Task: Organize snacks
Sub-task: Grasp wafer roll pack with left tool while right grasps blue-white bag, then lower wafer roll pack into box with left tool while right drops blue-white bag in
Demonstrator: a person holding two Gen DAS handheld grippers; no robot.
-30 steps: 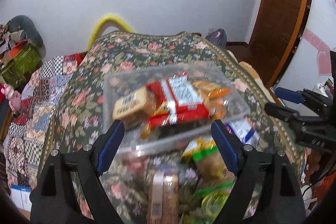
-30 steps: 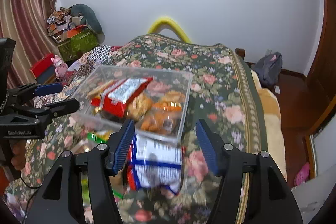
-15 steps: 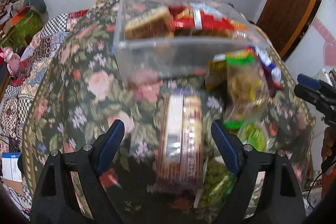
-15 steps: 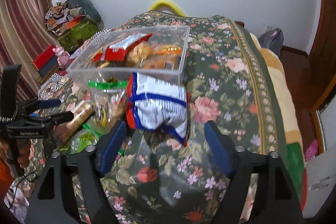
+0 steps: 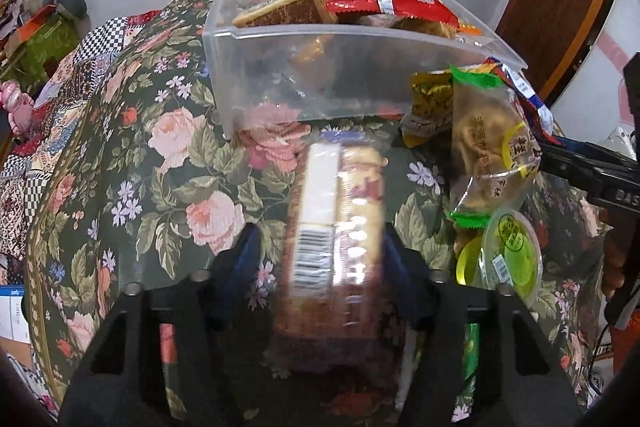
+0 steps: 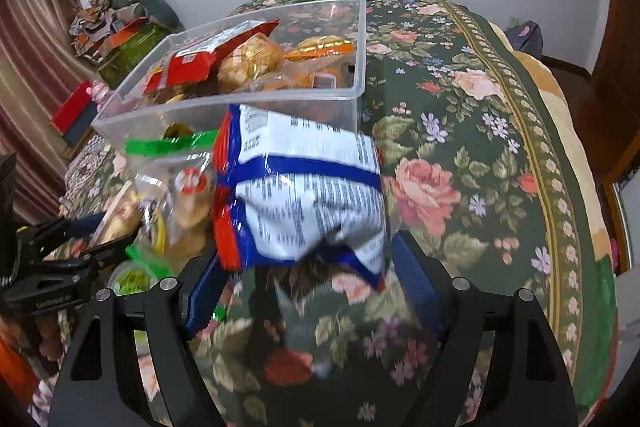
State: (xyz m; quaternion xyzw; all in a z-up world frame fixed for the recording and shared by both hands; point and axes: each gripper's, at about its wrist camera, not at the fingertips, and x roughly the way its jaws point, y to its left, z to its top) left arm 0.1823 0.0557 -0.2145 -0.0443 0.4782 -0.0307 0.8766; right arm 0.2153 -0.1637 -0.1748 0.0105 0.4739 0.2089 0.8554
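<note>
Both claws dropped low in the last sec: left gripper (image 5: 320,259), jaws wide, straddles the biscuit sleeve (image 5: 338,223) at 6 o'clock of the clear bin (image 5: 360,67), right gripper (image 6: 308,291), also wide apart, flanks the white-blue chip bag (image 6: 304,195), so two pick-ups look imminent.

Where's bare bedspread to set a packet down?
Right of the clear bin and white-blue bag, toward the bedspread's border. Also left of the bin and biscuit pack. Crowded between biscuit pack and bag: cookie bag, green cup.
</note>
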